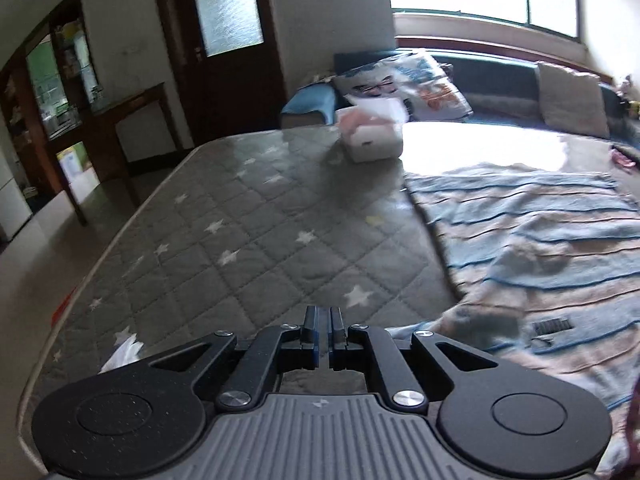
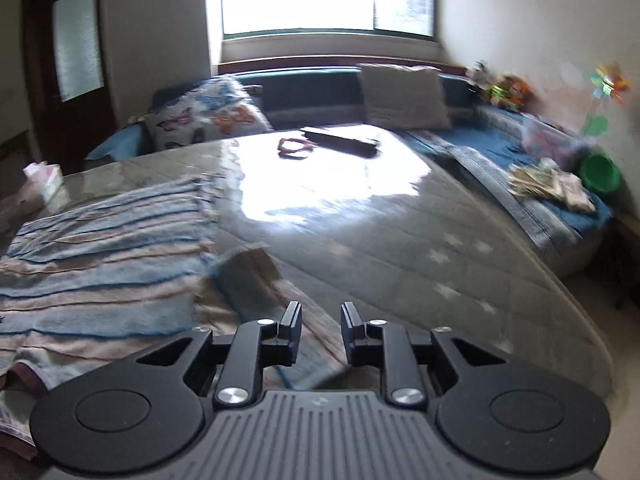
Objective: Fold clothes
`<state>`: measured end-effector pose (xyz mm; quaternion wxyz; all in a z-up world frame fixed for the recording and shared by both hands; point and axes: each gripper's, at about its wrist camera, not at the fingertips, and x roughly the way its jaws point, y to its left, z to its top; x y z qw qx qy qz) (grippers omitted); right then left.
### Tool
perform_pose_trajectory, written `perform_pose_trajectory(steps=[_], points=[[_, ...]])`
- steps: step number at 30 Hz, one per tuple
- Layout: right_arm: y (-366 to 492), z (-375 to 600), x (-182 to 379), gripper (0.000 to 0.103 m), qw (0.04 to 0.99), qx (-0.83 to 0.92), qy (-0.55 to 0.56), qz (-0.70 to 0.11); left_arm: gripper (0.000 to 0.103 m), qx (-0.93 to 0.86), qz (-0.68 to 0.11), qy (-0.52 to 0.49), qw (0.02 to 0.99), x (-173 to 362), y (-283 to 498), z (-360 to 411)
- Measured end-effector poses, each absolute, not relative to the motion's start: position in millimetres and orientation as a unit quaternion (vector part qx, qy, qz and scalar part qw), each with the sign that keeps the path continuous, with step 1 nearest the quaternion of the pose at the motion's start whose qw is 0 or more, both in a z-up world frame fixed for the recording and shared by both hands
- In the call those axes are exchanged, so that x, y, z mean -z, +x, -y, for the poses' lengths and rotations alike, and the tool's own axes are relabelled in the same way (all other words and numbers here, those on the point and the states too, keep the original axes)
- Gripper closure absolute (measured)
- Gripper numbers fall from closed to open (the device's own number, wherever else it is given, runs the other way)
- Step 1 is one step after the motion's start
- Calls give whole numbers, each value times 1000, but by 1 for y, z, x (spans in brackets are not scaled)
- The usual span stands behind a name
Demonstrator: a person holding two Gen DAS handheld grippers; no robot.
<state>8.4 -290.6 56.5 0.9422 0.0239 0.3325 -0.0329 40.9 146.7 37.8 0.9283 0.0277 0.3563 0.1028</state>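
A blue and beige striped garment [image 1: 536, 240] lies spread on a grey quilted star-pattern table cover [image 1: 248, 232]. In the left wrist view it lies to the right of my left gripper [image 1: 323, 322], whose jaws are nearly together with nothing visible between them, above the cover beside the garment's near left edge. In the right wrist view the garment [image 2: 108, 256] lies at left, and one sleeve or flap [image 2: 256, 280] runs under my right gripper [image 2: 321, 316]. The right jaws stand apart and empty above that flap.
A white tissue box [image 1: 374, 138] stands at the table's far side. A dark flat object [image 2: 340, 140] and a pink band [image 2: 294, 148] lie far on the table. A sofa with cushions [image 2: 404, 96] runs behind. A green bucket [image 2: 600, 172] stands at right. The table's left edge [image 1: 120, 236] drops to the floor.
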Motion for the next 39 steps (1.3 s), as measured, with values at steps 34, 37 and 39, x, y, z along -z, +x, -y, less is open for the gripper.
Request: perform_pose_trajectory(steps=[34,37,39], points=[[60,290,-5,1,931,25,18,-363,91,-16,-391,29,920,13,277,-113],[60,290,-3,0,933,29,17,-358,99,-14,-380,54,923,13,283,-108],[60,290,-3,0,934,29,17,-356,100,-14,-373,66,926,12,290,-106]])
